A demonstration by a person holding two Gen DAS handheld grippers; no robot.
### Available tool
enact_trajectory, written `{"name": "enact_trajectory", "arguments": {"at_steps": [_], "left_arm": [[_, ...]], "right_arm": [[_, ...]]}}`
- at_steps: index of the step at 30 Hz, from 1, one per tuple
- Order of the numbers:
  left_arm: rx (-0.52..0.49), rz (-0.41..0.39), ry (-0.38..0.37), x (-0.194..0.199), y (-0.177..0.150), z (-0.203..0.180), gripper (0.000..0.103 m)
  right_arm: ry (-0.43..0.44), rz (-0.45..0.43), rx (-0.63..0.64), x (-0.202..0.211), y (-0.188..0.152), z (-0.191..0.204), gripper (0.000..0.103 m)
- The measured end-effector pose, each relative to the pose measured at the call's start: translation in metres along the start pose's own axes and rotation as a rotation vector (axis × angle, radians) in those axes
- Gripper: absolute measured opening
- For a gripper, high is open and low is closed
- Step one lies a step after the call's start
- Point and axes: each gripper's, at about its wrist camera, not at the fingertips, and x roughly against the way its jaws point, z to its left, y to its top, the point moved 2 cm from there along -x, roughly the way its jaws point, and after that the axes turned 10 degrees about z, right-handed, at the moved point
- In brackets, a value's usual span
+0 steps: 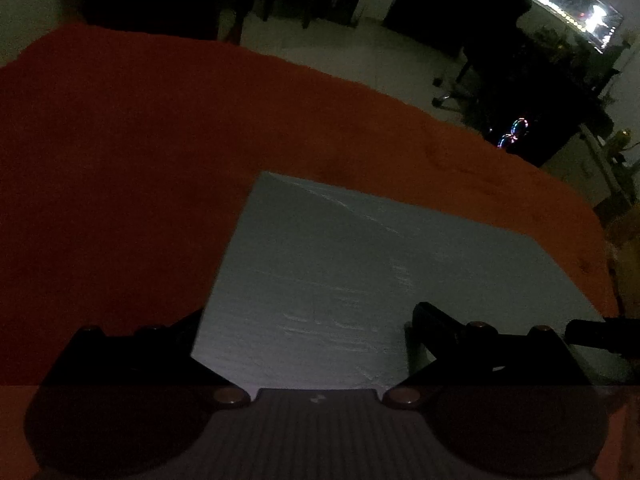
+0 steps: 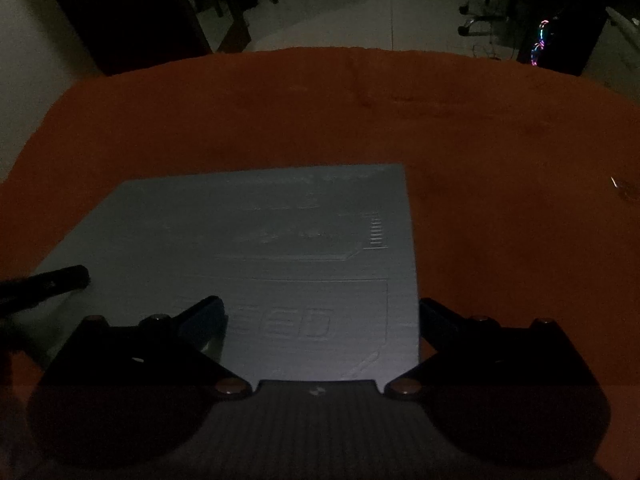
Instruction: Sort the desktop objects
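Observation:
The room is dim. A pale grey flat board point(image 1: 360, 264) lies on the orange-red tablecloth point(image 1: 120, 160). My left gripper point(image 1: 308, 320) is open and empty, its fingers spread over the board's near left part. In the right wrist view the same board point(image 2: 260, 248) shows embossed lettering. My right gripper point(image 2: 320, 312) is open and empty over the board's near right corner. A dark cylindrical object point(image 2: 48, 282) lies at the board's left edge; it also shows at the right edge of the left wrist view point(image 1: 600, 334).
The tablecloth point(image 2: 500, 200) covers a rounded table. A small shiny object point(image 2: 624, 189) lies on the cloth at far right. Beyond the table are a lit monitor point(image 1: 576, 12), a computer case with coloured lights point(image 1: 512, 132), an office chair base point(image 2: 476, 20) and chair legs.

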Motion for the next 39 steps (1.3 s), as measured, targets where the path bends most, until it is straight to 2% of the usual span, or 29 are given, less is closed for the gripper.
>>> {"name": "enact_trajectory", "arguments": {"at_steps": [5,11,16,21,25,29,34,39], "left_arm": [[-0.014,-0.023,0.004,0.029,-0.025,-0.002,0.103],[-0.039,-0.033,0.022,0.048,-0.064,-0.012,0.103],[-0.088,-0.046,0.042,0.064,-0.096,-0.027,0.103],[-0.128,-0.049,0.062,0.07,-0.124,-0.039,0.103],[-0.169,-0.045,0.068,0.06,-0.143,-0.043,0.103],[-0.221,-0.02,0.083,0.037,-0.156,-0.041,0.103],[-0.273,-0.086,0.099,0.039,-0.17,-0.039,0.103],[-0.32,-0.161,0.203,0.055,-0.174,-0.033,0.103]], "right_arm": [[0.014,-0.045,0.0,0.01,-0.015,-0.01,0.103],[0.02,-0.08,-0.016,0.042,-0.06,-0.021,0.103],[0.037,-0.092,-0.047,0.049,-0.099,-0.04,0.103],[0.039,-0.106,-0.067,0.055,-0.14,-0.052,0.103],[-0.008,-0.128,-0.083,0.043,-0.161,-0.056,0.103],[-0.039,-0.095,-0.103,0.006,-0.172,-0.058,0.103],[-0.071,-0.103,-0.085,-0.017,-0.166,-0.058,0.103],[-0.073,-0.088,-0.069,-0.018,-0.148,-0.063,0.103]]}}
